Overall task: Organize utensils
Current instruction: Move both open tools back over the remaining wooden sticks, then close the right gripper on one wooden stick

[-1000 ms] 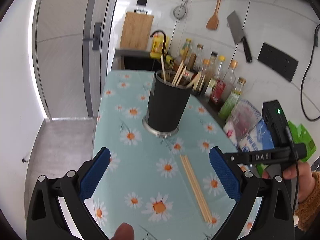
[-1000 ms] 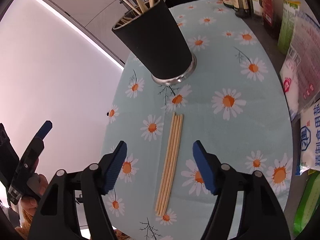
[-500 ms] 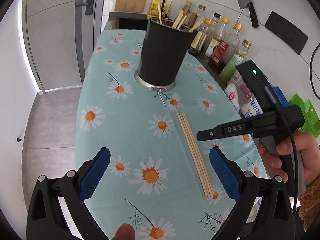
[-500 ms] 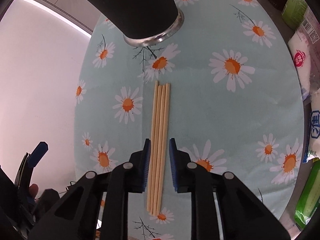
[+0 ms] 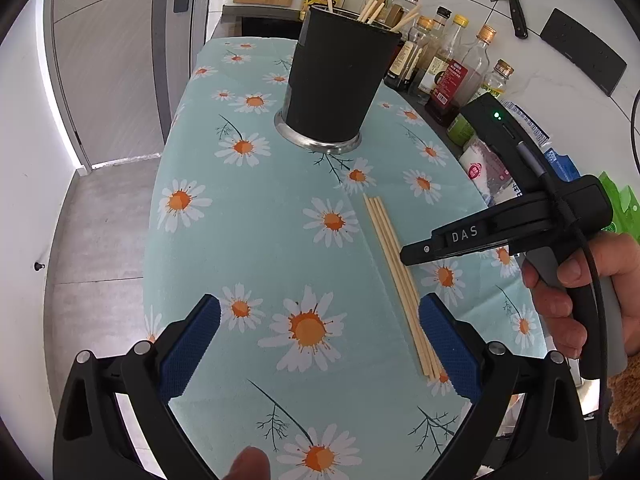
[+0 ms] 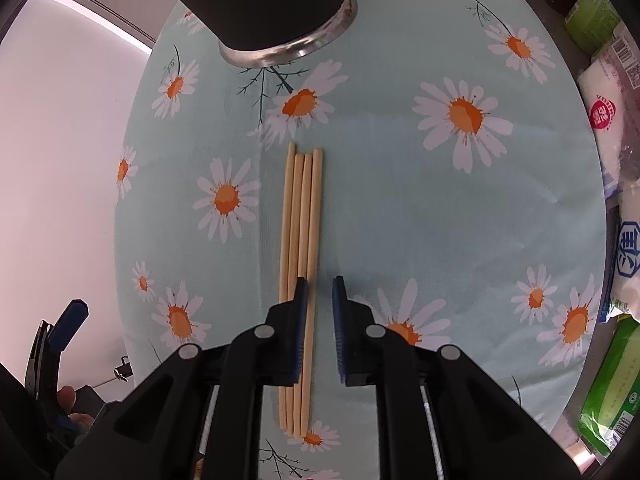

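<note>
- Your right gripper has just been closing; its ribbed blue pads stand narrowly apart over four slim, round wooden chopsticks, with the rightmost stick in the gap and not visibly pinched.
- The chopsticks lie flat, side by side on the daisy-print cloth, running forward past the fingertips.
- Your left gripper is spread wide, empty.
- Only the left view shows the smooth black holder's open top with sticks inside.

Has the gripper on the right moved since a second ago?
Yes. The right gripper has come down toward the four chopsticks lying on the daisy tablecloth, and its jaws have just been closing, one chopstick between them.
</note>
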Motion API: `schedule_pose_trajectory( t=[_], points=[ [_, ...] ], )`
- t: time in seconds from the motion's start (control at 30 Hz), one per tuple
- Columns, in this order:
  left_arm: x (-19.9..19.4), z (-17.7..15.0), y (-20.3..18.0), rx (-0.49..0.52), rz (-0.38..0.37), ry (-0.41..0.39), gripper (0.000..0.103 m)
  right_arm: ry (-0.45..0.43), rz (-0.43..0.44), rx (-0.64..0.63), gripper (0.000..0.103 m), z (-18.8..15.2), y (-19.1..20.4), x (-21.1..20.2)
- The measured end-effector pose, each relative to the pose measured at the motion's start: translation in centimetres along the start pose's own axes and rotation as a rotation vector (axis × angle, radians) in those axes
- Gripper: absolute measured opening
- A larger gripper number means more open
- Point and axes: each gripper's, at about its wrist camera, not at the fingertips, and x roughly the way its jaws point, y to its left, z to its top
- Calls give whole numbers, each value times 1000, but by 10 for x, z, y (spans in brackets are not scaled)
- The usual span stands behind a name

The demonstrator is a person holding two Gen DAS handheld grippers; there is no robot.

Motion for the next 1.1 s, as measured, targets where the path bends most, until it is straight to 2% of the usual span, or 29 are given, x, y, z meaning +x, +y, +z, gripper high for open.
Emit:
schedule_pose_trajectory(
  t=[0.4, 0.73, 0.87, 1.1],
  points=[
    [2, 0, -1, 14, 19, 11, 97, 46, -92, -7, 10, 4, 21, 9],
    [5, -5, 8, -13, 61, 32, 97, 74, -230, -62, 7, 7, 54, 16],
    [6, -6, 7, -17, 67, 42, 97, 76, -211, -54, 6, 6, 55, 17],
    [15, -1, 4, -38, 74, 79, 97, 89, -126, -11, 6, 5, 29, 10]
  ],
)
